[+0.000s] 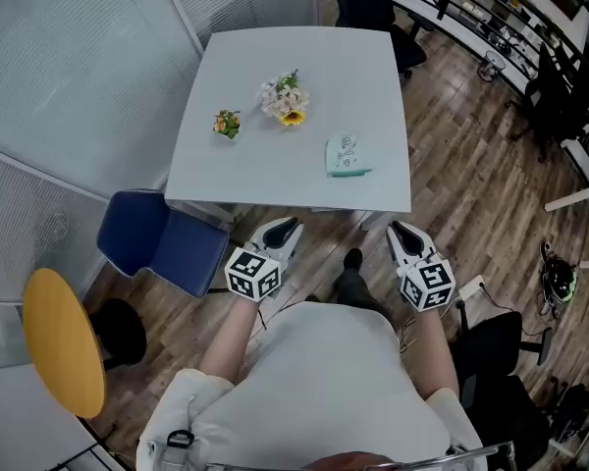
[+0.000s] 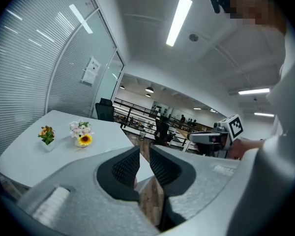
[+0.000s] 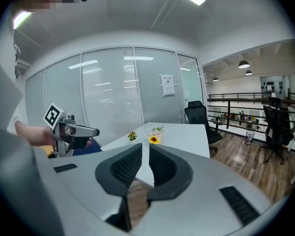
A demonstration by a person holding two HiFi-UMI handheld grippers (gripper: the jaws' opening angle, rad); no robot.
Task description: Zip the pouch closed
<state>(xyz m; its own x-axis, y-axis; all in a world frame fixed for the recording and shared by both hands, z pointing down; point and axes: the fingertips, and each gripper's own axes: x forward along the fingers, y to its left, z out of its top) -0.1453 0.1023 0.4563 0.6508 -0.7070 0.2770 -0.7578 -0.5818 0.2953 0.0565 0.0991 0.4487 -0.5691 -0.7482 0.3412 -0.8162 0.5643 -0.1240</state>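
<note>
Head view: pouch (image 1: 348, 155) lies on tabletop (image 1: 265, 165), near-right part.
Left tool (image 1: 293, 224) and right tool (image 1: 398, 227) both clenched, empty, off the near edge.

The person wears a white short-sleeved shirt (image 1: 314, 381). Just ahead of the shirt are dark trousers (image 1: 349, 287) and a black shoe (image 1: 352, 259). The left gripper (image 1: 287, 228) and right gripper (image 1: 401, 229) are pale grey with black ribbed pads (image 2: 125, 168). Each bears a black-and-white marker cube (image 1: 253, 274).
</note>
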